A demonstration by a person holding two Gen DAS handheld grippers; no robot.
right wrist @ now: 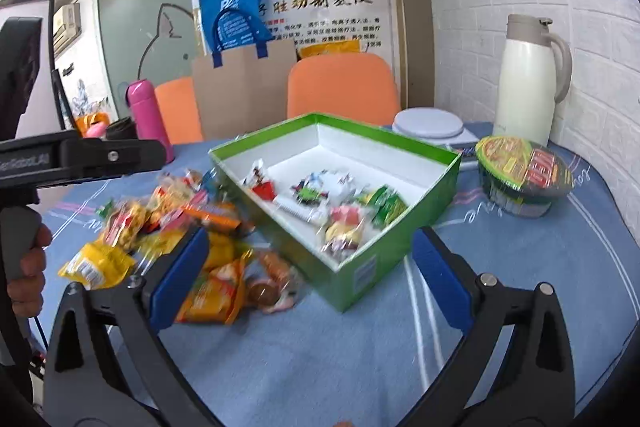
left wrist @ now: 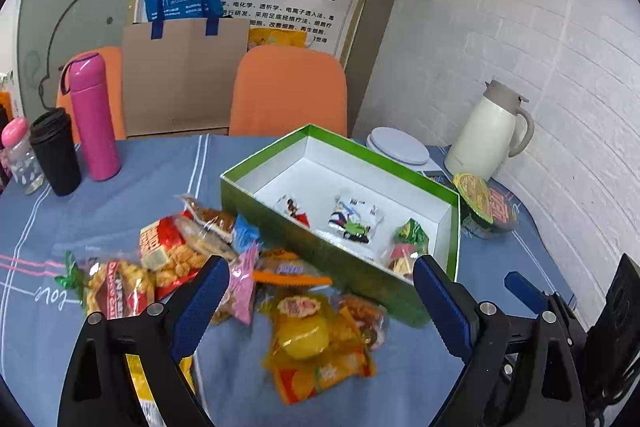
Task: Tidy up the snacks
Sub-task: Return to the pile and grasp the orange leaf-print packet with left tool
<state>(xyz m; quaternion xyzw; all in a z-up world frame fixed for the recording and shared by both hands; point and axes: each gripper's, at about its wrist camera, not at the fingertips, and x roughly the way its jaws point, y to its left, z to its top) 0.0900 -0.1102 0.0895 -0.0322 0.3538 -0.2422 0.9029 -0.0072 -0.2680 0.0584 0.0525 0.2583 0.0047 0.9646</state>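
Right wrist view: green box (right wrist: 362,269) holds four snack packets (right wrist: 344,233); both grippers' fingers (right wrist: 182,269) spread, empty.

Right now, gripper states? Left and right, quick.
Left gripper: open, empty, above the loose snack pile.
Right gripper: open, empty, near the green box.

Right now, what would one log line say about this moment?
left hand-held gripper: open, empty | right hand-held gripper: open, empty | green box: few snacks inside | snack pile: on cloth beside box
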